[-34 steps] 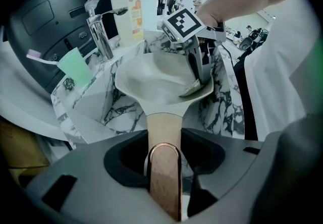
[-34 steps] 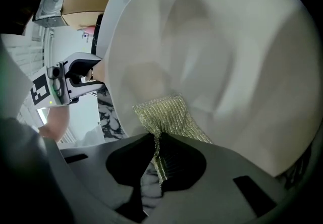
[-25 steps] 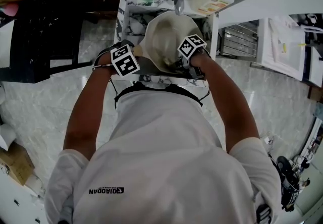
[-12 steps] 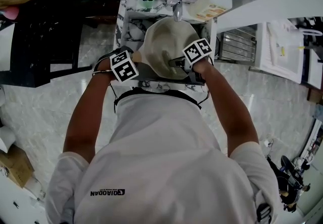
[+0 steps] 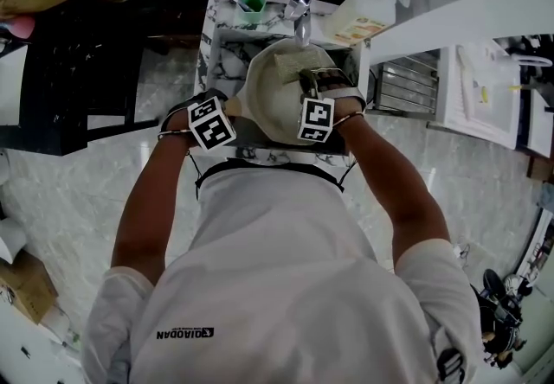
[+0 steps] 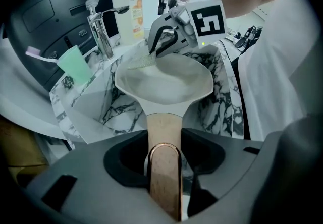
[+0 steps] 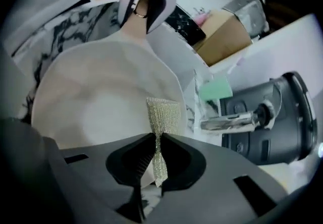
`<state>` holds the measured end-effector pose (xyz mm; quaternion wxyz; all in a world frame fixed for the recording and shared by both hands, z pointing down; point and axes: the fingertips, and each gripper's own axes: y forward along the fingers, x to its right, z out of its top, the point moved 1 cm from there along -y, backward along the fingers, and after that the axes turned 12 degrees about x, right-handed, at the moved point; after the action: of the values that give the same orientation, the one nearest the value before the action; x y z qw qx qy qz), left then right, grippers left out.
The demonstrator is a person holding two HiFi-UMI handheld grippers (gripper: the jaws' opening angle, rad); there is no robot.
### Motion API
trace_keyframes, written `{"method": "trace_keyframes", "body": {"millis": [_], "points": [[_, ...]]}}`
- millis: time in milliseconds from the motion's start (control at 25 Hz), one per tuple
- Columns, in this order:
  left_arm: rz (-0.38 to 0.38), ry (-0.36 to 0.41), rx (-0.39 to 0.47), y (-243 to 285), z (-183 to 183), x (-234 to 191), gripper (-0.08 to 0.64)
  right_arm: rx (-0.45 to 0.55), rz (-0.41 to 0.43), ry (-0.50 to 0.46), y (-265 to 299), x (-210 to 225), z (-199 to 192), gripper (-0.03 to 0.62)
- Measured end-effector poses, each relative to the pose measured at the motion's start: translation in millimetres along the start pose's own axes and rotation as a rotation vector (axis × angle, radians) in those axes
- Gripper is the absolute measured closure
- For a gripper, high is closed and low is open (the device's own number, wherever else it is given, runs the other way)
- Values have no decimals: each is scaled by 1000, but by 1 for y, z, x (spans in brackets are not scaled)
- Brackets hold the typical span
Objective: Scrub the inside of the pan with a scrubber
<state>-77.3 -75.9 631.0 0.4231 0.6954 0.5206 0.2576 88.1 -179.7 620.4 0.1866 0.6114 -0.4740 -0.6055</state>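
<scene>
A cream pan [image 5: 271, 92] is held over a marble sink [image 5: 222, 45]. Its wooden handle [image 6: 164, 129] runs back between the jaws of my left gripper [image 6: 164, 156], which is shut on it. My right gripper [image 7: 156, 142] is shut on a thin, mesh, pale green scrubber [image 7: 162, 114]. The scrubber's free end lies against the pan's inner wall [image 7: 101, 102] on the side near the faucet. In the left gripper view the right gripper [image 6: 165, 39] presses the scrubber [image 6: 143, 61] onto the far rim. In the head view the right gripper's marker cube [image 5: 316, 118] is over the pan.
A chrome faucet [image 6: 100, 25] stands behind the sink. A green cup [image 6: 72, 64] with a toothbrush is to its left and a soap bottle [image 6: 132, 8] to its right. A dark appliance [image 6: 45, 11] is behind. A metal rack [image 5: 407, 80] stands right of the sink.
My right gripper has swung from the pan's near right side across to its far side by the faucet, carrying the scrubber. The left gripper and pan have stayed almost still.
</scene>
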Motion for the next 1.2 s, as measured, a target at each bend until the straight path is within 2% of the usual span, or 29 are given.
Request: {"method": "trace_keyframes", "body": {"millis": [80,160,280,400,640,920,1200], "points": [[-2,-3,-1,0,0,0,353,-17,-50,-144,6,9,3,522],[-3,-5,-2,0,0,0,353,-25,-71,-231,13,16,7,522],[-3,-6,-4,-1,0,1,353,-52,-44,-334,28,17,6,522],[-1,-3,-5,0,-1,0,353,-86,4,-388,47,11,-5,520],[7,0,-9,0,-3,0,353,-145,66,-379,74,8,-28,520],[7,6,-8,-1,-1,-1,353,-167,91,-372,87,13,-45,520],[-3,-7,-5,-3,1,-1,353,-210,123,-304,93,8,-62,520]]}}
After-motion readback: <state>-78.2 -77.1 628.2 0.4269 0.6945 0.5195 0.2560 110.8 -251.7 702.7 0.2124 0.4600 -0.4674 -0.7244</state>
